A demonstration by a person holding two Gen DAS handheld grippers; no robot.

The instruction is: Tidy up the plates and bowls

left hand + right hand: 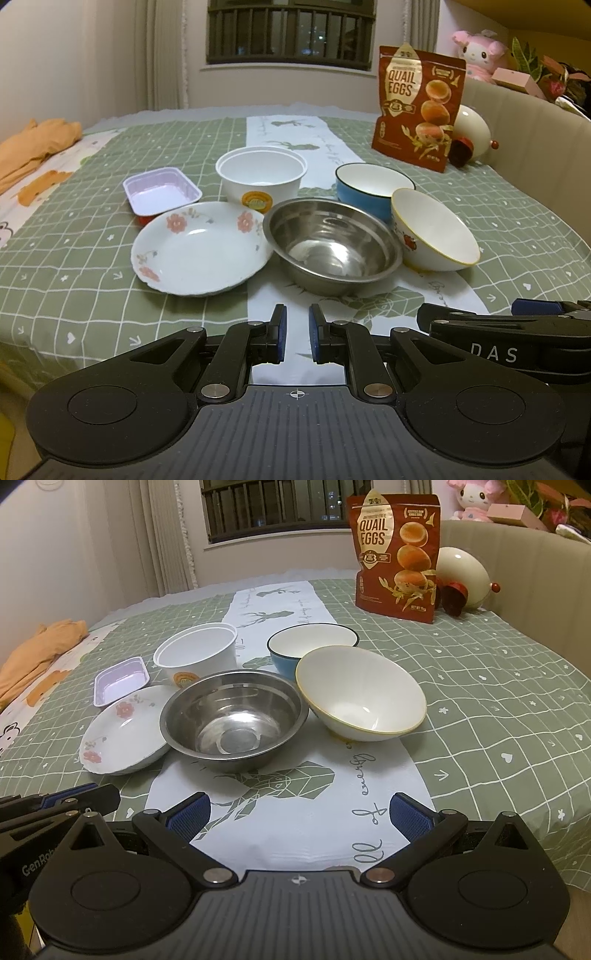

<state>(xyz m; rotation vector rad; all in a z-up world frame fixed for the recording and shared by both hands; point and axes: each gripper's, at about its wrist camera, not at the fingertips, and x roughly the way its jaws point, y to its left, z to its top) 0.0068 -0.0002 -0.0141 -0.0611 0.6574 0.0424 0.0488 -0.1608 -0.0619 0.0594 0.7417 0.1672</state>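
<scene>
With my left gripper (pixel 297 332) nearly closed and empty and my right gripper (pixel 299 814) wide, the tilted white bowl (pixel 360 694) leaning right of the steel bowl (pixel 234 720) could roll if nudged.

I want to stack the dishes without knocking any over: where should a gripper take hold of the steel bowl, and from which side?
Pinch the steel bowl by its thin rolled rim on the near side, one finger inside and one outside. That edge faces the open right gripper with bare cloth before it, while the floral plate and tilted white bowl crowd its sides.
</scene>
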